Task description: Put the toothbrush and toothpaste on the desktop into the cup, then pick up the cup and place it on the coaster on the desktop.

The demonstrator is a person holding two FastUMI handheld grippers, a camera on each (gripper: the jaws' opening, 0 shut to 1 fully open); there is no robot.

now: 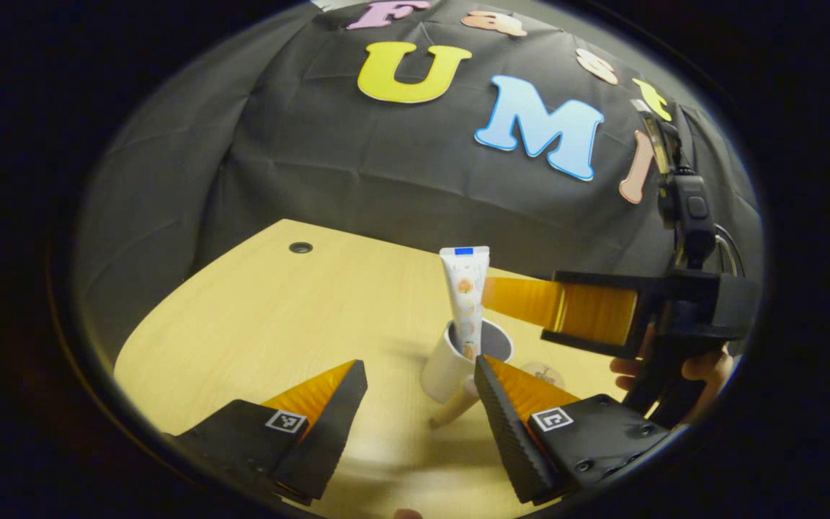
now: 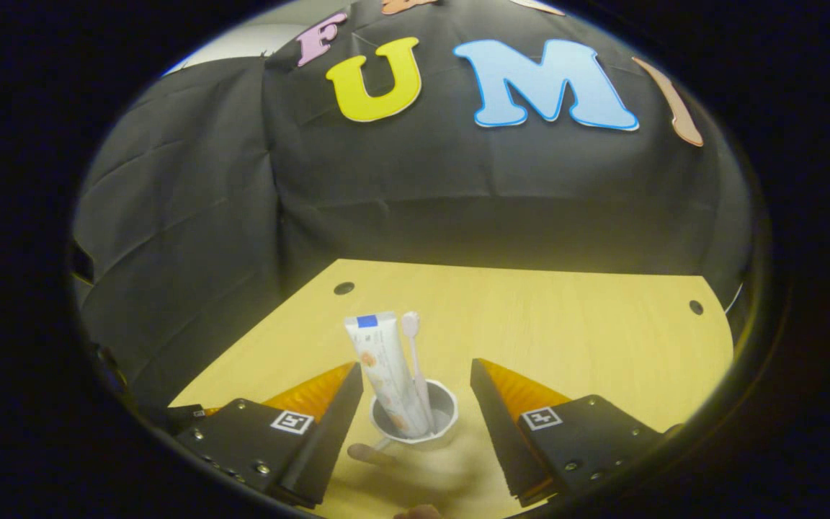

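Your left gripper (image 1: 418,404) and right gripper (image 2: 415,414) share black wedge-shaped bodies, each finger carrying a square black-and-white marker; small screws stud the housings toward 5 and 7 o'clock.

The cup (image 2: 415,422) stands on the desktop (image 2: 566,339), nearer the front edge than the back one, well away from the back corners. The toothpaste (image 2: 386,375) and the toothbrush (image 2: 413,360) both stand in the cup, leaning, the toothbrush just to the right of the toothpaste in the right gripper view. In the left gripper view the toothpaste (image 1: 467,299) rises out of the cup (image 1: 458,360), and the coaster (image 1: 546,375) lies flat on the desktop (image 1: 264,317) just to the right of the cup, partly hidden.
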